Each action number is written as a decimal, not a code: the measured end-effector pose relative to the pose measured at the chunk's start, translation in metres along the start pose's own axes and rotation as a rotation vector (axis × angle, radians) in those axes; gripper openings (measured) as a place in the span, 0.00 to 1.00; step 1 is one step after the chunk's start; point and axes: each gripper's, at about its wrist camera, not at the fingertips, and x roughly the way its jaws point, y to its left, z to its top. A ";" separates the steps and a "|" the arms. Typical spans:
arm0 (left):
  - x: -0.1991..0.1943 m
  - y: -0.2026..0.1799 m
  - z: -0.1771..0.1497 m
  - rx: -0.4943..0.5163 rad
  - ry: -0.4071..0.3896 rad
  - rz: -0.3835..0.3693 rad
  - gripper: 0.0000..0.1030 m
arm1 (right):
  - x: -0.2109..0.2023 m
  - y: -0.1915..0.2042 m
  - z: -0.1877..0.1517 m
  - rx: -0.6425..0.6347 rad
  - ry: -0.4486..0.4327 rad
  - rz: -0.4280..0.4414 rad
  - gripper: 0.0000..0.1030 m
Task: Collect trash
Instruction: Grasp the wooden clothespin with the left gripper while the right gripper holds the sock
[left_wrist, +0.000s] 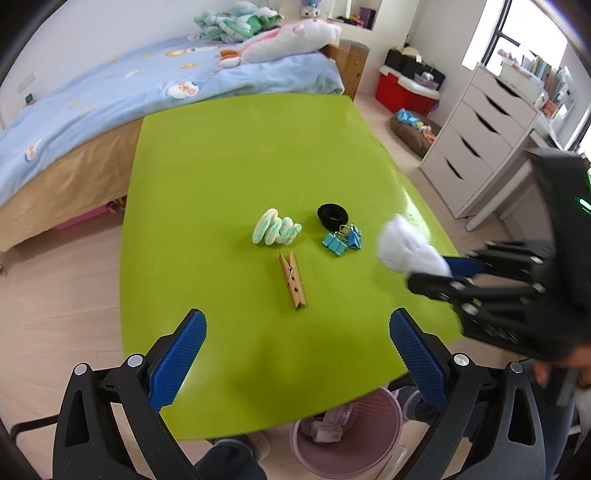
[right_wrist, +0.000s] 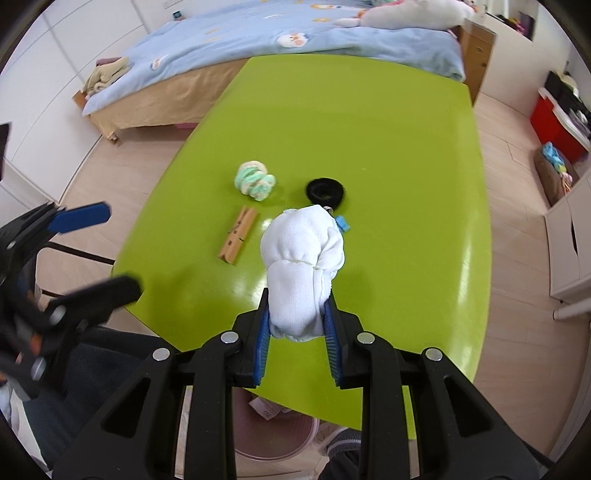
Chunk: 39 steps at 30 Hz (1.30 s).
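My right gripper (right_wrist: 297, 325) is shut on a crumpled white tissue wad (right_wrist: 303, 266), held above the green table (right_wrist: 388, 147); from the left wrist view the same wad (left_wrist: 408, 247) hangs at the table's right side in the right gripper (left_wrist: 448, 271). My left gripper (left_wrist: 297, 358) stands open over the table's near edge with nothing between its fingers. A pink waste bin (left_wrist: 347, 435) with paper scraps in it sits on the floor under the near edge, also seen below the right gripper as the bin (right_wrist: 273, 435).
On the table lie a wooden clothespin (left_wrist: 293, 280), a green-white hair tie (left_wrist: 275, 230), a black hair band (left_wrist: 332, 216) and blue binder clips (left_wrist: 341, 240). A bed (left_wrist: 110, 103) stands beyond the table, white drawers (left_wrist: 480, 140) to the right. A person's legs show near the bin.
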 end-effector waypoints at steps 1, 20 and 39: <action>0.004 -0.001 0.002 0.001 0.007 0.007 0.93 | -0.001 -0.002 -0.001 0.007 0.000 -0.003 0.25; 0.098 -0.006 0.029 -0.075 0.189 0.123 0.86 | -0.007 -0.028 -0.012 0.054 0.005 -0.030 0.25; 0.078 -0.003 0.016 -0.011 0.155 0.082 0.12 | -0.012 -0.024 -0.013 0.058 -0.016 -0.027 0.25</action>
